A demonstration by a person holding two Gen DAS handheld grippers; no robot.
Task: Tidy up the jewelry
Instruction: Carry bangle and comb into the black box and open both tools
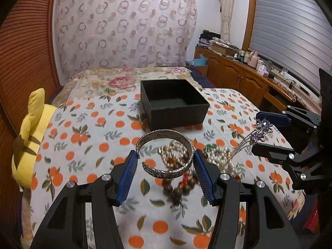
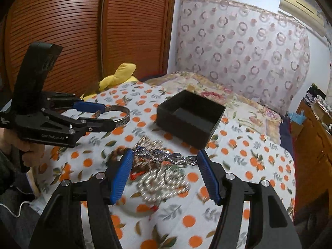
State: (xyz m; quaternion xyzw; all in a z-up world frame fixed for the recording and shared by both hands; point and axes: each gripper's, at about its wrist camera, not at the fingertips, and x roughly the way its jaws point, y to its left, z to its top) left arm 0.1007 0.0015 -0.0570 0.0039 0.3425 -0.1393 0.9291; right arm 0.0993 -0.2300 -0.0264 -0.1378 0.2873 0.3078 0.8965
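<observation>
My left gripper [image 1: 165, 157] is shut on a silver cuff bracelet [image 1: 166, 151] and holds it above the bed; it also shows in the right wrist view [image 2: 122, 114]. My right gripper [image 2: 165, 158] is shut on a jewelled purple-crystal hair comb [image 2: 164, 157], seen too in the left wrist view [image 1: 259, 132]. An open black box [image 1: 174, 103] sits on the orange-print cloth beyond both grippers, with nothing seen inside it [image 2: 191, 118]. Pearl strands [image 2: 164, 182] and brown wooden beads [image 1: 178, 186] lie in a pile below the grippers.
A yellow plush toy [image 1: 29, 137] lies at the bed's left edge. A wooden louvred wardrobe [image 2: 83, 31] stands to the left. A wooden cabinet with clutter [image 1: 249, 72] runs along the right wall under the window.
</observation>
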